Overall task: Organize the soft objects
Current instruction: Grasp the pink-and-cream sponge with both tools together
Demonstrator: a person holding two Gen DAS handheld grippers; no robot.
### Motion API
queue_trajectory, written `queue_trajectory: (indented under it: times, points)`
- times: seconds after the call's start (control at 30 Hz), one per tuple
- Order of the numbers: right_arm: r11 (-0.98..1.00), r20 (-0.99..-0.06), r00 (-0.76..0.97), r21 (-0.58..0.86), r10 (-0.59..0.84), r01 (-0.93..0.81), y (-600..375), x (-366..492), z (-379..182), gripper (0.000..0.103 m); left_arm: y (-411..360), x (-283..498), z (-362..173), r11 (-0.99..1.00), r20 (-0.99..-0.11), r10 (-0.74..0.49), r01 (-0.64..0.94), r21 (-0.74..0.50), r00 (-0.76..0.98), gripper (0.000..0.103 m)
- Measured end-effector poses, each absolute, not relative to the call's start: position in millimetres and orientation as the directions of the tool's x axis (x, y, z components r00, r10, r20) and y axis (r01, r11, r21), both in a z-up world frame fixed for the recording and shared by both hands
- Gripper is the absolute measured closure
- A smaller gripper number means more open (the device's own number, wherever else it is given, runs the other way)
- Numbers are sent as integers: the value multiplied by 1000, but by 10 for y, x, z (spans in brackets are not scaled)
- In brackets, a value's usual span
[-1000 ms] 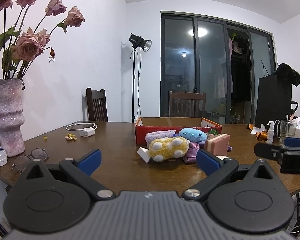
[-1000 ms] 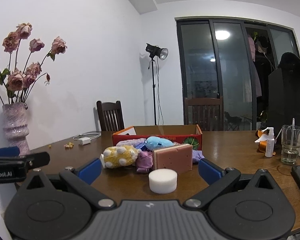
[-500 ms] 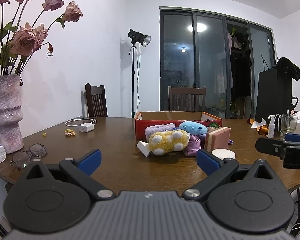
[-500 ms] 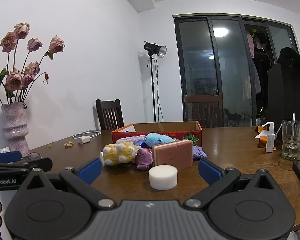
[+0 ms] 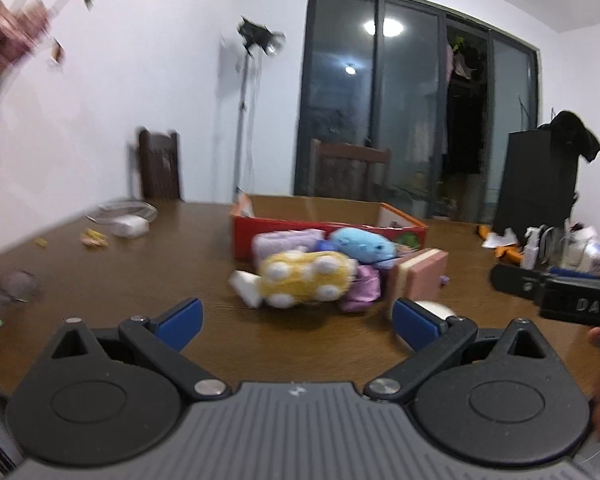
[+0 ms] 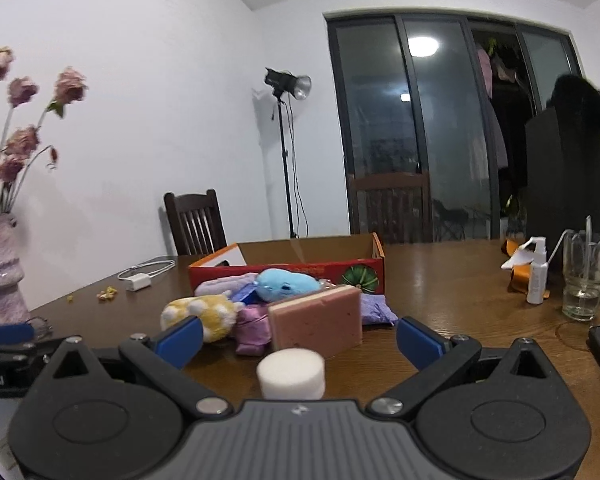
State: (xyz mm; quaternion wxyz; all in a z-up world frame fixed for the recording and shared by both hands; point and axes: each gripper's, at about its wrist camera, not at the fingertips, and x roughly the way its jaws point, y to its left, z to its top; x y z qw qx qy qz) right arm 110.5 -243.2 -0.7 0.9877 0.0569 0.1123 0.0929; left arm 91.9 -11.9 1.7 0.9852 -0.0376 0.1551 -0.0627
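A pile of soft things lies on the brown table in front of a red cardboard box (image 5: 328, 228) (image 6: 288, 270). It holds a yellow plush with white spots (image 5: 306, 278) (image 6: 204, 314), a blue plush (image 5: 362, 244) (image 6: 286, 284), a pink sponge (image 5: 420, 272) (image 6: 316, 322), purple cloth (image 5: 364, 292) (image 6: 252, 330) and a white foam disc (image 6: 291, 372). My left gripper (image 5: 296, 322) is open and empty, just short of the yellow plush. My right gripper (image 6: 298, 340) is open and empty, its fingers on either side of the disc and sponge.
A pink vase of dried roses (image 6: 2, 276) stands at the table's left edge. A white charger and cable (image 6: 140, 278) lie beyond it. A spray bottle (image 6: 538, 276) and a glass (image 6: 584, 280) stand at the right. Chairs stand behind the table.
Both grippers have moved forward toward the pile, which now looks larger. The left wrist view has swung and blurred. Both stay open.
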Motion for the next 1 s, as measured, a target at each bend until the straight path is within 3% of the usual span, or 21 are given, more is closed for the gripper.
queue_trajectory:
  times: [0.07, 0.13, 0.2, 0.37, 0.43, 0.47, 0.53, 0.57, 0.67, 0.87, 1.0]
  points:
    - [966, -241, 944, 181, 225, -183, -2534, 1353, 16, 1, -200, 1171, 39, 982, -319, -181, 154, -107, 930, 1]
    - [949, -282, 922, 246, 264, -197, -2647, 1656, 27, 4, -304, 1438, 72, 976, -343, -214, 186, -114, 915, 10]
    - [936, -319, 903, 293, 288, -195, -2744, 1957, 36, 17, -394, 1722, 101, 958, -372, -278, 231, -167, 885, 25]
    - [905, -368, 866, 380, 339, -193, -2944, 2696, 49, 26, -642, 2393, 50, 892, -470, -446, 336, -302, 762, 38]
    - [897, -388, 847, 390, 363, -206, -2979, 2893, 19, 32, -697, 2572, -19, 875, -493, -476, 337, -347, 729, 50]
    - [890, -399, 833, 400, 383, -218, -2989, 2980, -10, 39, -716, 2652, -66, 859, -497, -503, 343, -381, 707, 60]
    - [871, -415, 807, 434, 421, -231, -3016, 3105, -97, 51, -708, 2781, -153, 823, -503, -553, 343, -453, 664, 70]
    - [861, -422, 795, 452, 436, -232, -3034, 3153, -147, 59, -674, 2817, -178, 810, -501, -567, 330, -485, 654, 70]
    - [849, -404, 797, 470, 449, -240, -3077, 3166, -184, 66, -668, 2847, -143, 818, -485, -551, 323, -476, 679, 70]
    - [837, -273, 848, 455, 454, -302, -3039, 2732, 251, 68, -438, 2448, 260, 791, -337, -587, 433, -432, 736, 70]
    - [817, -243, 827, 440, 507, -372, -2670, 2320, 312, 68, -20, 2033, 227, 803, -323, -578, 450, -391, 750, 70]
